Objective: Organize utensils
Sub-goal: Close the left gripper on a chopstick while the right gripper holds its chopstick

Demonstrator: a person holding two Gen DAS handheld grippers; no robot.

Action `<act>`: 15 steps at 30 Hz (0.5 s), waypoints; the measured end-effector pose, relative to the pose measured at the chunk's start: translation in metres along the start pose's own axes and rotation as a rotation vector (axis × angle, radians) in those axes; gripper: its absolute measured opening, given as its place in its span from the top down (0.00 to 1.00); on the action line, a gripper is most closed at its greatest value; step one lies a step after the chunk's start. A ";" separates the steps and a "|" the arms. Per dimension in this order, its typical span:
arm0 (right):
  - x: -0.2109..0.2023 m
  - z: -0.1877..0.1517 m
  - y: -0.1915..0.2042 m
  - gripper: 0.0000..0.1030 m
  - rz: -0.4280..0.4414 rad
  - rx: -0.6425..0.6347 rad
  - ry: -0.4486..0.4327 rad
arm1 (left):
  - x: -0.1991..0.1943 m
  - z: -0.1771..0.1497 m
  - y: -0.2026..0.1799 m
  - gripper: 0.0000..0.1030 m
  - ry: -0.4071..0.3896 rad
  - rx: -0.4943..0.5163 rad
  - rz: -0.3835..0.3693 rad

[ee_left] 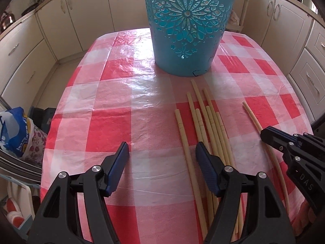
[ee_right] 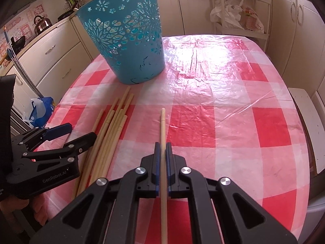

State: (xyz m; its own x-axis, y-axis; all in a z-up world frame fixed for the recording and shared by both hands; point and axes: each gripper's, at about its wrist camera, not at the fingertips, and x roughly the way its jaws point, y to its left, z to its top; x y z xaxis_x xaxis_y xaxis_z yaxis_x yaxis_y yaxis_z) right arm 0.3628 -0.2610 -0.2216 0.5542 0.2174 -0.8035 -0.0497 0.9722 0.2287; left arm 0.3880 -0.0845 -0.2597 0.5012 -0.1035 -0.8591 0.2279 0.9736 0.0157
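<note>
Several pale wooden chopsticks (ee_left: 205, 122) lie in a loose bundle on the red-and-white checked tablecloth (ee_left: 113, 105), just in front of a tall blue cut-out basket (ee_left: 189, 26). My left gripper (ee_left: 162, 152) is open and empty, its right finger over the bundle's left side. My right gripper (ee_right: 161, 150) is shut on a single chopstick (ee_right: 162, 126) that lies apart from the bundle (ee_right: 113, 126), low over the cloth. That chopstick (ee_left: 254, 120) and the right gripper (ee_left: 270, 136) show at the right of the left wrist view. The basket (ee_right: 124, 32) stands far left in the right wrist view.
The table (ee_right: 233, 105) stands in a kitchen with cream cabinets (ee_left: 26, 46) around it. A blue bag (ee_left: 16, 130) sits on the floor at the left. A white rack with plastic bags (ee_right: 239, 10) stands behind the table. A kettle (ee_right: 41, 23) is on the counter.
</note>
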 end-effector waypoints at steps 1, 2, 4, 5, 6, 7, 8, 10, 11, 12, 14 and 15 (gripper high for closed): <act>0.001 0.000 0.001 0.94 -0.003 -0.005 0.004 | 0.001 0.001 -0.002 0.37 -0.002 0.009 0.000; 0.001 0.000 0.002 0.94 -0.008 -0.013 0.002 | 0.001 0.002 -0.004 0.41 -0.006 0.021 -0.002; 0.002 0.001 0.005 0.94 -0.013 -0.029 0.005 | 0.001 0.004 -0.010 0.55 -0.011 0.046 -0.019; 0.002 0.000 0.006 0.94 -0.012 -0.032 0.005 | 0.001 0.006 -0.012 0.65 -0.012 0.053 -0.031; 0.002 0.000 0.007 0.94 -0.013 -0.035 0.005 | 0.001 0.007 -0.013 0.71 -0.013 0.059 -0.039; 0.002 0.000 0.007 0.94 -0.011 -0.036 0.005 | 0.001 0.007 -0.014 0.84 -0.012 0.061 -0.047; 0.002 -0.001 0.007 0.94 -0.010 -0.035 0.004 | 0.001 0.008 -0.013 0.91 -0.008 0.056 -0.059; 0.001 -0.001 0.007 0.94 -0.006 -0.033 0.005 | 0.002 0.008 -0.009 0.93 0.003 0.026 -0.098; 0.001 0.000 0.007 0.94 -0.005 -0.032 0.008 | 0.003 0.008 -0.006 0.93 0.004 0.013 -0.123; 0.003 0.000 0.008 0.94 -0.010 -0.035 0.018 | 0.003 0.008 -0.003 0.93 0.009 0.000 -0.139; 0.003 0.001 0.012 0.94 -0.030 -0.055 0.020 | 0.004 0.009 -0.001 0.93 0.017 -0.010 -0.150; 0.004 0.001 0.014 0.94 -0.034 -0.065 0.019 | 0.003 0.008 -0.001 0.93 0.017 -0.013 -0.149</act>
State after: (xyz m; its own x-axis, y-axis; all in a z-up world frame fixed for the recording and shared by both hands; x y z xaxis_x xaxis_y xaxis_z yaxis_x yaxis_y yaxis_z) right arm 0.3648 -0.2467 -0.2211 0.5411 0.1849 -0.8204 -0.0847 0.9826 0.1655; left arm 0.3962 -0.0874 -0.2585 0.4486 -0.2439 -0.8598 0.2877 0.9502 -0.1195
